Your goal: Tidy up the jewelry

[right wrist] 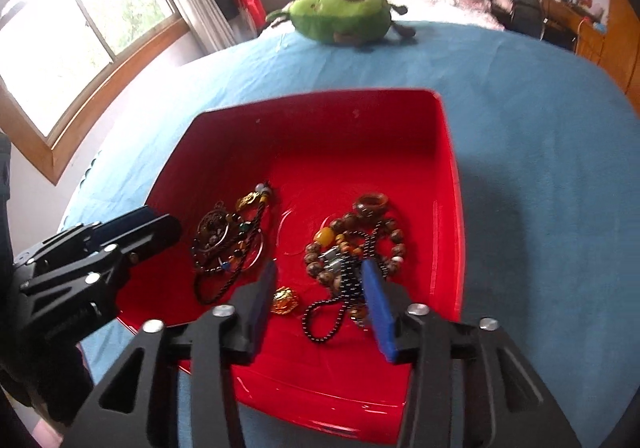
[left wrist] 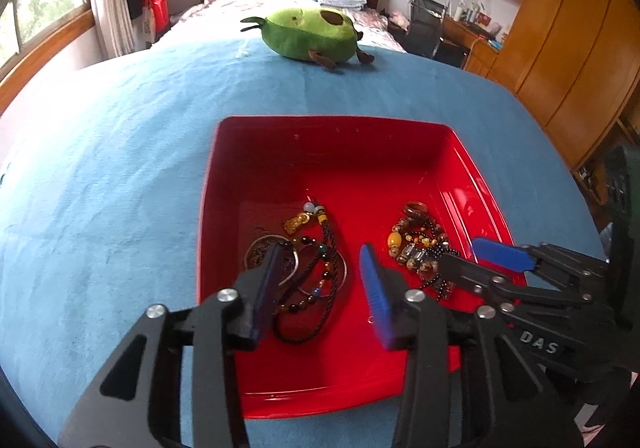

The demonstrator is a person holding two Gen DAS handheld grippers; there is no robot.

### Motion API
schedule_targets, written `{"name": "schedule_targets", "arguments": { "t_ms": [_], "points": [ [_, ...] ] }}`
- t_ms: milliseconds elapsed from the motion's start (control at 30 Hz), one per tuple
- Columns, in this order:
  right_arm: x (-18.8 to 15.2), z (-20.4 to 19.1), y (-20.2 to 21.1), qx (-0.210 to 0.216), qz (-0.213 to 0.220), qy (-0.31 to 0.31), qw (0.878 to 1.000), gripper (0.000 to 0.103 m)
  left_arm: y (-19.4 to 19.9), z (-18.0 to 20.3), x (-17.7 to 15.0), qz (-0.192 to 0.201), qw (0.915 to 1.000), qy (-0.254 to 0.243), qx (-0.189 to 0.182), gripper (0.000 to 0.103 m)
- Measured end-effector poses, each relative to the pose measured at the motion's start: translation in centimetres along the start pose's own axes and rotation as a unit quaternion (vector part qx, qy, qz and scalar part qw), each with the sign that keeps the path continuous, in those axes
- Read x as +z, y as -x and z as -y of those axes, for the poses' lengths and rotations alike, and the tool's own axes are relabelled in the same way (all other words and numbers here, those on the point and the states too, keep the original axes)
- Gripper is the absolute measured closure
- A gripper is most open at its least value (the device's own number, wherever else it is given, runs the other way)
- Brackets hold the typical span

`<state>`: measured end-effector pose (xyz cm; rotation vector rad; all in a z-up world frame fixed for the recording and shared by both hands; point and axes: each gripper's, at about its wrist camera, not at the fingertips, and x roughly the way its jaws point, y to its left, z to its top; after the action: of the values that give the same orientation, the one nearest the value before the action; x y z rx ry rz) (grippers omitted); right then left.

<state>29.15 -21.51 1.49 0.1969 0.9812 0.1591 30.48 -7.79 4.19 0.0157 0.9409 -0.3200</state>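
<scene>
A red tray (left wrist: 280, 151) (right wrist: 452, 207) lies on a blue bedspread. Inside it lie two heaps of jewelry. The left heap (left wrist: 308, 264) (right wrist: 228, 244) has metal bangles, a dark cord necklace and a gold charm. The right heap (left wrist: 420, 244) (right wrist: 352, 248) has brown bead bracelets, a wooden ring and a black bead string. A small gold bead (right wrist: 285, 300) lies between the heaps. My left gripper (left wrist: 320, 288) (right wrist: 140, 232) is open over the left heap. My right gripper (right wrist: 320, 296) (left wrist: 476, 256) is open low over the right heap, jaws either side of the black bead string.
A green avocado plush toy (left wrist: 310, 33) (right wrist: 340, 17) lies on the bedspread (left wrist: 120, 167) (right wrist: 540, 167) beyond the tray. A window is on the left wall, a wooden wardrobe (left wrist: 568, 27) and a desk on the right.
</scene>
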Motion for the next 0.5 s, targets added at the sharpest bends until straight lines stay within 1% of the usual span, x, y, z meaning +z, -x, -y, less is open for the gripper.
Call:
{"name": "schedule_targets", "arguments": {
  "t_ms": [67,100,167,200,233,267,300,333,367,433,500],
  "points": [
    [-0.2,0.1,0.7,-0.006,0.011,0.004,1.000,0.040,0.6,0.0,-0.2,0.006,1.0000,0.001,0.003,0.055],
    [-0.3,0.2,0.8,-0.009,0.015,0.004,1.000,0.038,0.9,0.0,-0.3,0.009,1.0000,0.002,0.003,0.051],
    [-0.5,0.4,1.3,-0.012,0.019,0.001,1.000,0.027,1.6,0.0,-0.6,0.015,0.9999,0.003,0.006,0.047],
    [-0.6,0.5,1.5,-0.011,0.021,0.000,1.000,0.025,2.1,0.0,-0.9,0.021,0.9997,0.003,0.011,0.043],
    [-0.8,0.6,1.7,-0.009,0.022,0.000,1.000,0.023,2.4,0.0,-1.0,0.026,0.9996,0.002,0.014,0.036],
    [-0.9,0.7,1.9,-0.008,0.022,-0.001,1.000,0.019,2.9,0.1,-1.3,0.033,0.9993,0.001,0.017,0.032],
    [-1.1,0.8,2.1,-0.008,0.023,-0.004,1.000,0.016,3.3,0.1,-1.6,0.039,0.9990,-0.001,0.020,0.026],
    [-1.2,0.8,2.4,-0.009,0.027,-0.005,1.000,0.010,3.6,0.1,-1.8,0.043,0.9988,-0.002,0.022,0.023],
    [-1.4,0.8,2.6,-0.010,0.030,-0.005,0.999,0.007,4.0,0.1,-2.1,0.048,0.9986,-0.004,0.023,0.022],
    [-1.7,0.8,3.1,-0.017,0.035,-0.003,0.999,0.004,4.8,0.0,-2.7,0.055,0.9982,-0.005,0.024,0.015],
    [-2.1,0.8,3.6,-0.019,0.039,-0.004,0.999,0.004,5.5,0.1,-3.2,0.063,0.9977,-0.006,0.025,0.014]
  ]
}}
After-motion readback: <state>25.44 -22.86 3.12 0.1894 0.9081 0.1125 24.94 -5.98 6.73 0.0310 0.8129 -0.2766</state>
